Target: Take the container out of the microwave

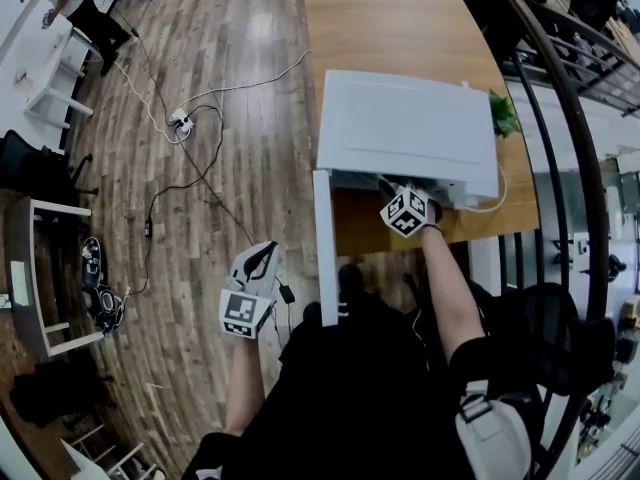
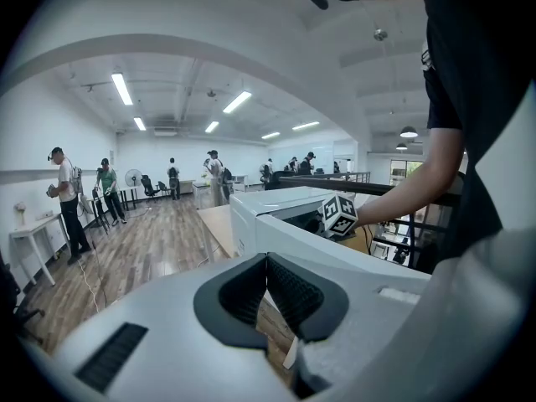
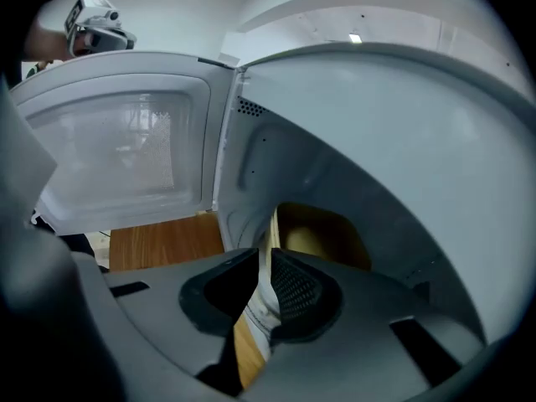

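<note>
The white microwave (image 1: 405, 128) stands on a wooden table (image 1: 400, 38), its door (image 1: 325, 248) swung open to the left. My right gripper (image 1: 398, 190) reaches into the opening. In the right gripper view, a tan container (image 3: 322, 233) sits inside the cavity, just beyond the right gripper (image 3: 270, 258). The jaws stand a narrow slit apart, in line with the container's near edge, and nothing is pressed between the pads. My left gripper (image 1: 265, 255) hangs left of the door over the floor. In its own view the left gripper (image 2: 268, 262) has its tips together and holds nothing.
Cables and a power strip (image 1: 180, 121) lie on the wood floor to the left. A black railing (image 1: 560, 118) curves along the right, close to the table. A small green plant (image 1: 503, 116) sits beside the microwave. White desks (image 1: 40, 278) and several people are further off.
</note>
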A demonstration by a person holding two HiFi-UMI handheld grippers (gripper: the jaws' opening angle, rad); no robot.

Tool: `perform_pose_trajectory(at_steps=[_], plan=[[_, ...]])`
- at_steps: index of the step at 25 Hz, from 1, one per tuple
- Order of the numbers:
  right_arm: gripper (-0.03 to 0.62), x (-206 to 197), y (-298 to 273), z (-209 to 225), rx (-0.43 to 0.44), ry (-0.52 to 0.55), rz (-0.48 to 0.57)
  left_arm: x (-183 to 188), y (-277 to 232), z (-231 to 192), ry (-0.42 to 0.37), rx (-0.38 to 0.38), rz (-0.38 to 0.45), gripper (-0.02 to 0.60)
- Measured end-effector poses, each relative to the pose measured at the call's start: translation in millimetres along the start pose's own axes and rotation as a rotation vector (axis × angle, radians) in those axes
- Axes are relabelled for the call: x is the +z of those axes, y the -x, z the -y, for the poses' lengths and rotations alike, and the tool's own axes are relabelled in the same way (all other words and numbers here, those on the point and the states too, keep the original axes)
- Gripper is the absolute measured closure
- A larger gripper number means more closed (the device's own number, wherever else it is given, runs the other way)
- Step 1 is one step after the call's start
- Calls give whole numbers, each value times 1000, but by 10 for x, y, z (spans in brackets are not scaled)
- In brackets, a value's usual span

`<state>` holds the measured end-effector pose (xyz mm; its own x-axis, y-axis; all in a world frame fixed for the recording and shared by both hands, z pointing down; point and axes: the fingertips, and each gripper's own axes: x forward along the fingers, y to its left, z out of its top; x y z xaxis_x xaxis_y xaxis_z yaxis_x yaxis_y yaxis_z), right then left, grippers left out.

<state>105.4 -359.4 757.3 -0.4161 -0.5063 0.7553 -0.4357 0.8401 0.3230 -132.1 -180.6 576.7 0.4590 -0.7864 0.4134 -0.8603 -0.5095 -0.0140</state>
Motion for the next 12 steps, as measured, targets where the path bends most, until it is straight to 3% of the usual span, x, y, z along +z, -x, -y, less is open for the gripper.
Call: perform_pose_trajectory(at_steps=[12], plan=[[514, 118, -230, 70, -15, 57, 16, -70, -50, 88, 10, -11, -38, 580]])
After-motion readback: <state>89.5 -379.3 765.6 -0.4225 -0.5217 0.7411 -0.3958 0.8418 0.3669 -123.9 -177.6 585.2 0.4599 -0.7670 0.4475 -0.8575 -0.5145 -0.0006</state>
